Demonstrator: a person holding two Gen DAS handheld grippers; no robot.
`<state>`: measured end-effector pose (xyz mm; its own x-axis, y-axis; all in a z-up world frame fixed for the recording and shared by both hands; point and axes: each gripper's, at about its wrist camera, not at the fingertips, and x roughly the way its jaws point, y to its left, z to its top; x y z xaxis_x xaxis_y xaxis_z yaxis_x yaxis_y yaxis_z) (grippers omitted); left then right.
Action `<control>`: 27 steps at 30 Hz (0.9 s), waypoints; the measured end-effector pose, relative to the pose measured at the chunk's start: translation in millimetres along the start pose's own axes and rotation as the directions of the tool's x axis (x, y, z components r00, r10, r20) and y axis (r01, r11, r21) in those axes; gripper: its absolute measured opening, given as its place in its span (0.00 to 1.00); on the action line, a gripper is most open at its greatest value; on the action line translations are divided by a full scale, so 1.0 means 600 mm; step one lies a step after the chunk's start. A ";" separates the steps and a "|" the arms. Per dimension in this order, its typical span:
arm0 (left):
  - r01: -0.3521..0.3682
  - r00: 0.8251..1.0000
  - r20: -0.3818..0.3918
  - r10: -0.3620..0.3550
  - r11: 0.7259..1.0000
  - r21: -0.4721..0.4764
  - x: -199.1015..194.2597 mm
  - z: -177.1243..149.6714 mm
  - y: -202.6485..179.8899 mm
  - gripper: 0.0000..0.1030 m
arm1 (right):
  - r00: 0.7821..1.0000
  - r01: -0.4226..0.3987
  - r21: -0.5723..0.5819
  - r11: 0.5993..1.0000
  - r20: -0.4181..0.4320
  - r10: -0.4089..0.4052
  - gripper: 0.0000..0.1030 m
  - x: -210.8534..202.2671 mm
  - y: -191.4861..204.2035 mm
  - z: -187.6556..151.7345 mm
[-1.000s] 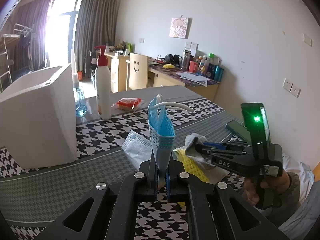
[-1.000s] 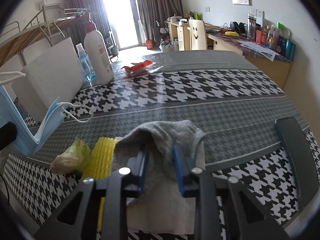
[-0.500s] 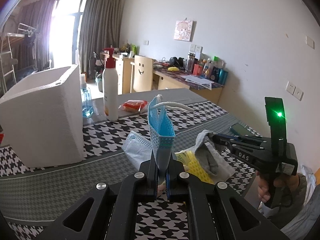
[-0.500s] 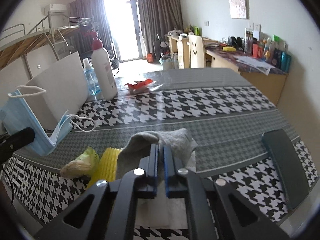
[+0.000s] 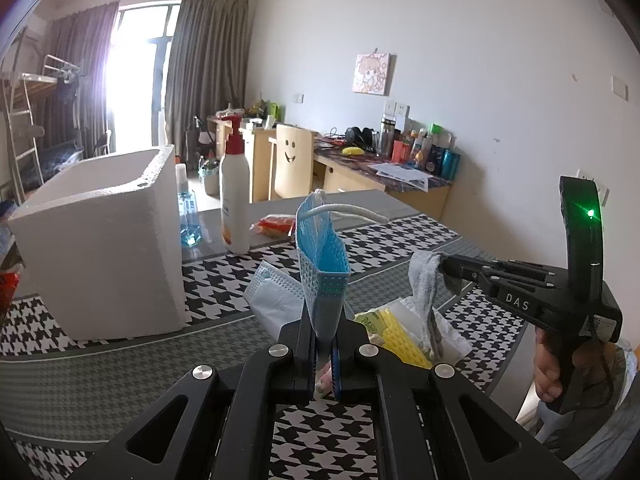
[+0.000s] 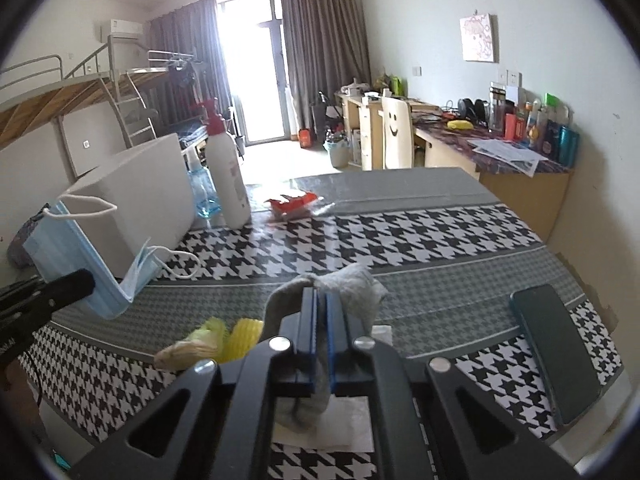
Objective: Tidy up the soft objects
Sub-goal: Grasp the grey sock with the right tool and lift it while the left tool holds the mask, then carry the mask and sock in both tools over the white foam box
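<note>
1. The left gripper (image 5: 325, 354) is clamped on a blue mask (image 5: 321, 254), which stands up from the jaws with its white ear loop arching to the right at the top.
2. The right gripper (image 6: 320, 320) is clamped on a grey sock (image 6: 352, 284). In the left view the sock hangs from the tips of the fingers (image 5: 452, 266), and its lower end reaches down to the pile beneath.
3. A hand (image 5: 548, 372) at the far right grips the handle of the right gripper.
4. A white foam box (image 5: 100, 240) stands at the left of the table (image 5: 60, 380), open at the top. From here I cannot tell what is in it; only its bare inner wall shows.
5. A second, paler mask (image 5: 272, 300) lies flat on the table just left of the held one, near the box's right corner.
6. Under the sock there is a yellow ribbed thing (image 5: 396, 332), a small yellow-green bag (image 6: 196, 344) and a white tissue (image 6: 336, 428), close together at the near edge.
7. A white pump bottle (image 5: 234, 200) with a red top stands just right of the box, with a small blue bottle (image 5: 188, 220) between the two.
8. A red packet (image 5: 276, 224) lies further back, right of the pump bottle.
9. A dark phone (image 6: 556, 352) lies flat at the near right of the table, well apart from the pile.
</note>
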<state>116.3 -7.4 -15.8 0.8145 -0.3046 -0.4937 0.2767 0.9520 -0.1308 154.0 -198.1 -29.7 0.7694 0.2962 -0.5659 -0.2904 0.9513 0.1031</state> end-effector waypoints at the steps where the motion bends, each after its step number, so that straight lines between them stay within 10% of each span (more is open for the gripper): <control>1: -0.001 1.000 0.003 0.001 1.000 -0.001 -0.002 0.000 0.000 0.06 | 1.000 -0.001 -0.006 1.000 0.003 0.001 0.06 -0.002 0.004 0.001; 27: -0.092 0.991 0.097 0.089 0.995 0.030 -0.060 0.039 0.009 0.06 | 0.989 -0.038 -0.065 0.997 0.137 0.046 0.06 -0.068 0.060 0.053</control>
<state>100.4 8.0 21.6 0.8815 -0.2206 -0.4176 0.2159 0.9746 -0.0591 130.6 -173.3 23.2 0.8258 0.3490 -0.4430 -0.3555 0.9319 0.0713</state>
